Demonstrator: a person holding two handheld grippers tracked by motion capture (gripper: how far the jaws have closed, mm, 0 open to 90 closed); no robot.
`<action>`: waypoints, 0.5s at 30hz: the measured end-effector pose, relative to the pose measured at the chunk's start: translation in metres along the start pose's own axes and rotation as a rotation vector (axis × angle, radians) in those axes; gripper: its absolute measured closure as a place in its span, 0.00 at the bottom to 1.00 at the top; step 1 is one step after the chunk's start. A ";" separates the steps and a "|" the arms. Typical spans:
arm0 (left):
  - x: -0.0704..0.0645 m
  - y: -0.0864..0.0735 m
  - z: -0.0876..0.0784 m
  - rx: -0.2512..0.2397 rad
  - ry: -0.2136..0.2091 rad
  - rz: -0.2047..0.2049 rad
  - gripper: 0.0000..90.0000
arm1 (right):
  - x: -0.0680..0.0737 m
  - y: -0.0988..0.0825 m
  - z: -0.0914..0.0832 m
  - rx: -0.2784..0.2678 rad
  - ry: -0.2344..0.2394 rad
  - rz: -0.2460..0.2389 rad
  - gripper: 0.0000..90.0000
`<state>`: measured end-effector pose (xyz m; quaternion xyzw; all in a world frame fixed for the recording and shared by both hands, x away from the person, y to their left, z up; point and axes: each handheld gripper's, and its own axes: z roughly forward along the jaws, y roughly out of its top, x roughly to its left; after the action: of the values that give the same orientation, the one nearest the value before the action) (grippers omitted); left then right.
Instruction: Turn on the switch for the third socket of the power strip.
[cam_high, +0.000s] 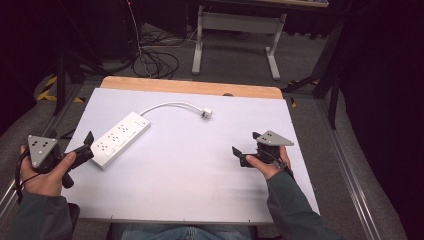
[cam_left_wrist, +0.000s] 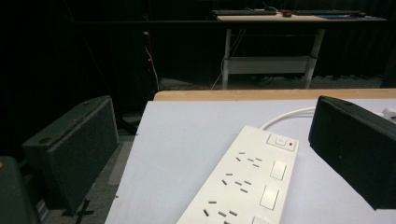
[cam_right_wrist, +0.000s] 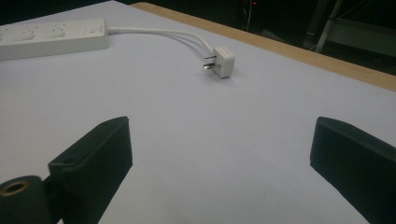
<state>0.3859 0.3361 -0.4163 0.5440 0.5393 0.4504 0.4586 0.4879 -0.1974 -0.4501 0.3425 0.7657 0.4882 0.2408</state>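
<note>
Left gripper (cam_high: 89, 145) sits at the table's left edge with its jaws spread apart and nothing between them; from where I steer, its tips stand just beside the near end of the white power strip (cam_high: 120, 139), close but, as far as I can tell from the high view, not pressing on it. In the left gripper view I see the strip (cam_left_wrist: 247, 184) running up the middle of the gap between the two black jaws, its sockets and its switch facing up, one jaw hanging past the table edge and the other over the white surface. My right gripper (cam_high: 245, 150) rests well apart from the strip, on the right half of the table (cam_high: 190, 175), also with its jaws wide and holding nothing. The strip lies at a slant on the left half of the table, its white cord (cam_high: 170, 105) curving from its far end toward the middle, where the plug (cam_high: 206, 113) lies on its side. In the right gripper view I see that plug (cam_right_wrist: 221, 61) ahead of the open jaws with its prongs pointing toward the strip, and bare table between it and me. Nothing stands between either gripper and the strip or the plug. Beyond the table's wooden far edge (cam_high: 190, 87) I see a tangle of cables (cam_high: 155, 62) on the floor and the legs of another desk (cam_high: 235, 35).
</note>
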 end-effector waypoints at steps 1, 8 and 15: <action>0.000 0.000 0.000 0.000 0.000 0.000 0.02 | 0.000 0.000 0.000 0.001 -0.001 0.001 0.07; -0.001 0.001 0.000 -0.013 -0.008 0.008 0.02 | 0.000 0.000 -0.001 0.000 -0.004 0.000 0.07; -0.001 0.001 0.000 -0.020 -0.007 0.010 0.04 | 0.000 0.000 0.000 0.001 -0.005 0.000 0.07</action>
<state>0.3861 0.3352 -0.4157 0.5434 0.5305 0.4563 0.4638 0.4876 -0.1977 -0.4500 0.3437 0.7653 0.4870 0.2428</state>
